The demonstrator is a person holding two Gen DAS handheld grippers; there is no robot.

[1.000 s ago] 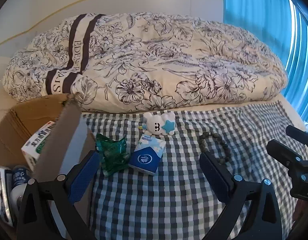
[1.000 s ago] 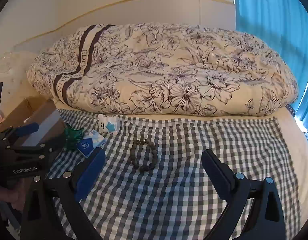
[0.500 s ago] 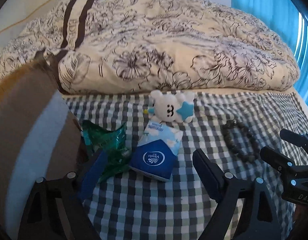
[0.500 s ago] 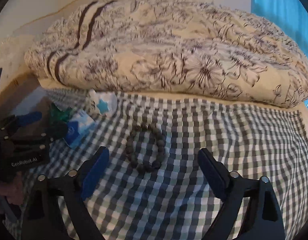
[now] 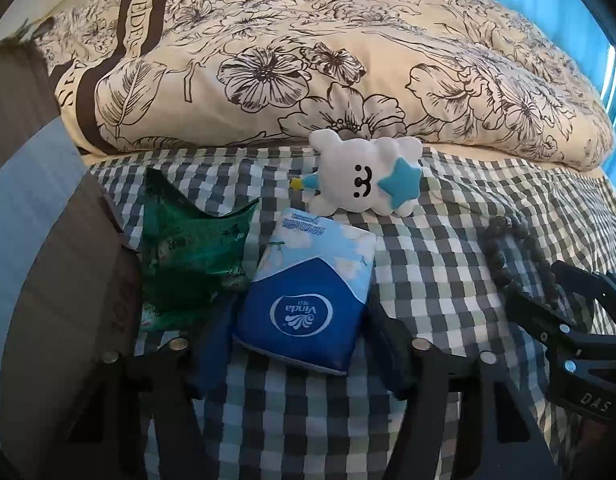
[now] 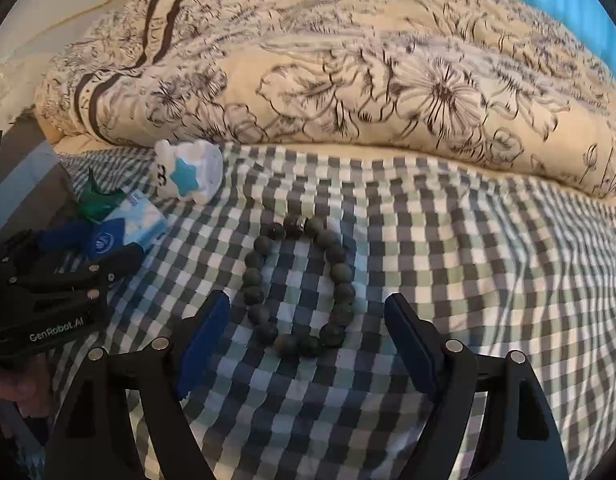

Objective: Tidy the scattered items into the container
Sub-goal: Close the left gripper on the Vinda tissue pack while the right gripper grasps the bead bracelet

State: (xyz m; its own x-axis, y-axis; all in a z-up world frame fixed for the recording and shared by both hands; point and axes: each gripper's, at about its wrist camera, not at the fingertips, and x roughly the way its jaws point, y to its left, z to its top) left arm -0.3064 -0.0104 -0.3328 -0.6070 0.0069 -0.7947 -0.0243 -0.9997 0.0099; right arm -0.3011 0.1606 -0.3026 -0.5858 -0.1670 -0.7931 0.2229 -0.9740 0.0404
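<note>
On the bed, the left hand-held gripper (image 5: 298, 344) closes around the tissue pack (image 5: 308, 296); the right hand-held gripper (image 6: 306, 328) closes, still wide, around the bead bracelet (image 6: 300, 284).

Open checked sheet (image 6: 487, 264) lies from 1 to 5 o'clock of the bead bracelet (image 6: 300, 288). At 10 o'clock, tissue pack (image 5: 308, 300), green packet (image 5: 188, 256) and white plush toy (image 5: 363, 176) crowd passage. Floral duvet (image 5: 327, 48) blocks 12 o'clock; cardboard box flap (image 5: 40, 216) blocks 9 o'clock.

"Vinda" stands on the blue tissue pack (image 5: 304, 296) between the left tongs (image 5: 298, 344). "EDE" runs along the quilt (image 5: 308, 52)'s dark stripe beyond. "GenRobot.AI" marks the left tongs' body; "DAS" the right tongs (image 5: 579, 344).
</note>
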